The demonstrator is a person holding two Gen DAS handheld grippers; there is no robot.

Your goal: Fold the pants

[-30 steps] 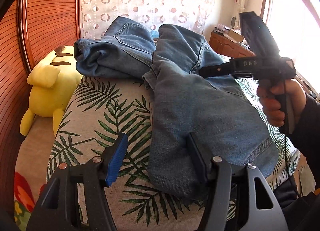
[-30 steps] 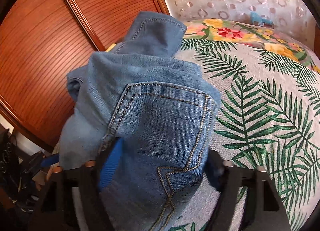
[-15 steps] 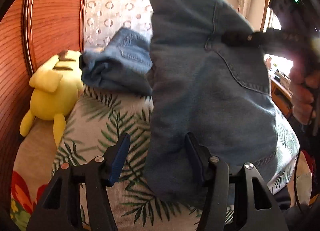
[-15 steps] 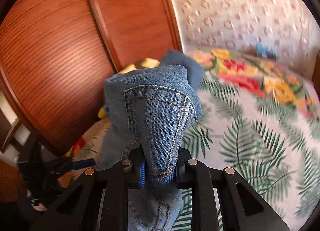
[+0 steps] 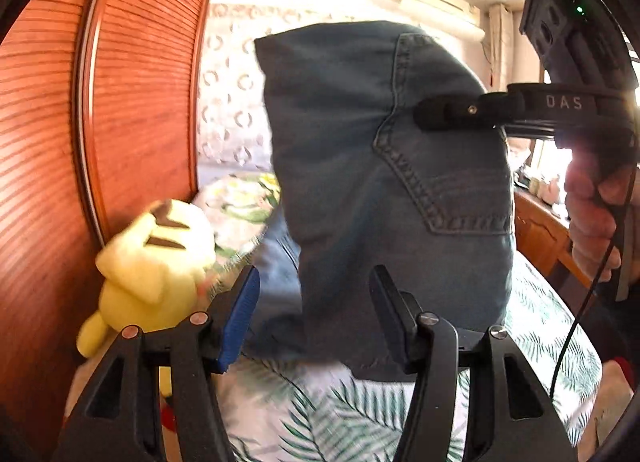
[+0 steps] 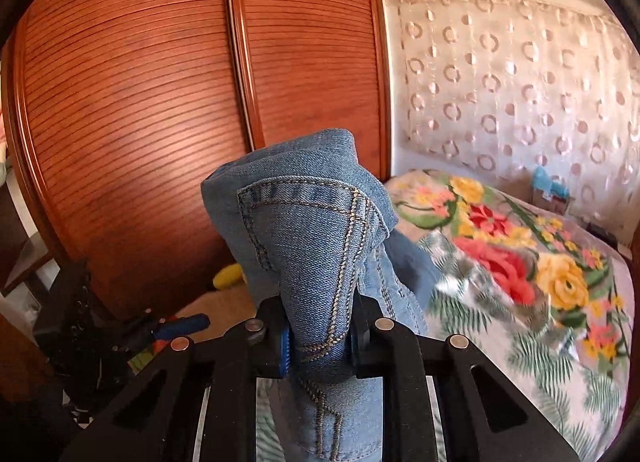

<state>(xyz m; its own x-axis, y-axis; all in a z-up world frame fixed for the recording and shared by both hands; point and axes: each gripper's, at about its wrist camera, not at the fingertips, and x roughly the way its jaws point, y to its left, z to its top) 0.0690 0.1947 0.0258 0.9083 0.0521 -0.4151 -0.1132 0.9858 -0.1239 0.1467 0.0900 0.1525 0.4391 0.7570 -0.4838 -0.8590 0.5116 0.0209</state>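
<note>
Pants pinched in right claw, raised above bed; left claw wide, denim between its fingers.

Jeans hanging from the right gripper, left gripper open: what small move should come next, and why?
Probably bring the open left gripper onto the hanging bottom edge of the jeans and shut it. The right gripper pinches them alone near the pocket, above the bed, so the lower part dangles uncontrolled; a second grip would let them be spread for folding.

— What stood beyond the fingers?
— A slatted wooden wardrobe to their left, a circle-patterned curtain ahead-right.
— And below?
— A leaf-print bedspread; sunlight came from the right.
</note>
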